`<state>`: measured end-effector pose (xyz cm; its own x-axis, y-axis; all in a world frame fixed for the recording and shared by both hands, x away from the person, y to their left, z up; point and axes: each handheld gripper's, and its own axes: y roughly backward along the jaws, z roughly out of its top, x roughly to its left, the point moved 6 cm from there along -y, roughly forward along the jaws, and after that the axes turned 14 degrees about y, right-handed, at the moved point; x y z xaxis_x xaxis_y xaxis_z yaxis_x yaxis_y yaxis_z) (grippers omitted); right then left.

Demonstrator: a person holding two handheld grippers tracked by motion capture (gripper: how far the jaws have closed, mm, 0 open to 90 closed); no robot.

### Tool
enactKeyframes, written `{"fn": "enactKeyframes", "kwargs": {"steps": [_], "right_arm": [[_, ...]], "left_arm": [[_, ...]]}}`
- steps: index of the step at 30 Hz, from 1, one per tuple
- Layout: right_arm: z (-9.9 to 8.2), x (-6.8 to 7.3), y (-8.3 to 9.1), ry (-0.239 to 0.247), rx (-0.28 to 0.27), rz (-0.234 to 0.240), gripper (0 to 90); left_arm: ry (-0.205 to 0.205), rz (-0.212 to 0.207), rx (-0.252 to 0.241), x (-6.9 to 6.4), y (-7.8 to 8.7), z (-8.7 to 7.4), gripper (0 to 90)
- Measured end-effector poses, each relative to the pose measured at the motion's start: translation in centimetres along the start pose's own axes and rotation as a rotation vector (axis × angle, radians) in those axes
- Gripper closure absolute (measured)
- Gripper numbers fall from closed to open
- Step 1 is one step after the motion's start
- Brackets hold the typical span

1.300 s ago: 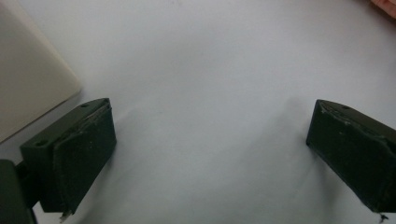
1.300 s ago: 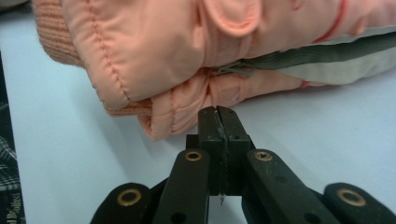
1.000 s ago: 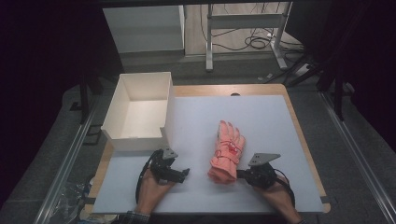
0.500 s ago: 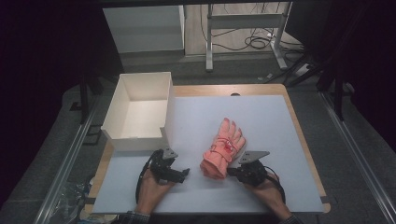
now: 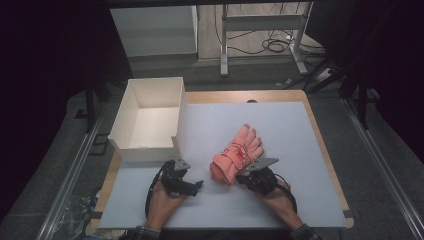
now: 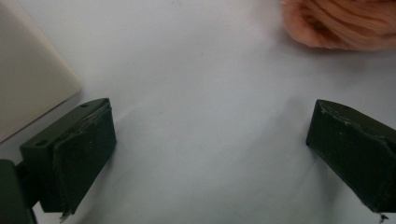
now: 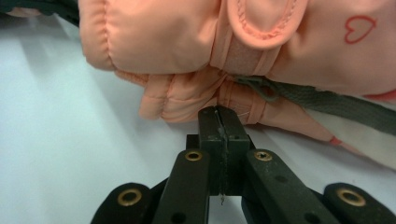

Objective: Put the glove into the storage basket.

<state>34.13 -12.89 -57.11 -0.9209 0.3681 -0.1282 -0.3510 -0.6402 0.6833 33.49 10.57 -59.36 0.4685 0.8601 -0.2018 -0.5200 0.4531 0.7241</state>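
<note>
One pink glove [image 5: 235, 153] lies mid-table beside one white box [image 5: 148, 120]. The right gripper [image 7: 219, 122] (jaws pressed together) touches its cuff; the left gripper [image 6: 205, 154] hovers spread, holding nothing.

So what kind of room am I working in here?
Likely a lab or recording workspace: a table under a white mat, metal frame legs behind it, loose cables on the floor and dark surroundings.

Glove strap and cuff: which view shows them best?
The right gripper view: the pink glove is close and sharp there, with its strap, cuff folds and heart print, and the shut right gripper at the cuff edge. The high view shows the whole glove, small. The left gripper view catches a blurred corner.
</note>
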Motion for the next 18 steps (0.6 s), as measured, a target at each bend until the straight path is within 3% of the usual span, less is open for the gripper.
{"fn": "enactKeyframes", "kwargs": {"steps": [8,14,18], "right_arm": [[0.2,-0.1,-0.6,0.002,0.008,-0.009,89.0],[-0.2,-0.4,0.6,0.002,0.005,-0.022,87.2],[-1.0,-1.3,2.2,-0.015,0.003,-0.061,83.7]], "left_arm": [[0.001,-0.001,0.001,0.0,0.0,0.0,1.7],[0.002,-0.004,0.003,0.0,0.0,0.0,2.3],[0.002,-0.004,0.004,0.0,0.0,0.0,2.3]]}}
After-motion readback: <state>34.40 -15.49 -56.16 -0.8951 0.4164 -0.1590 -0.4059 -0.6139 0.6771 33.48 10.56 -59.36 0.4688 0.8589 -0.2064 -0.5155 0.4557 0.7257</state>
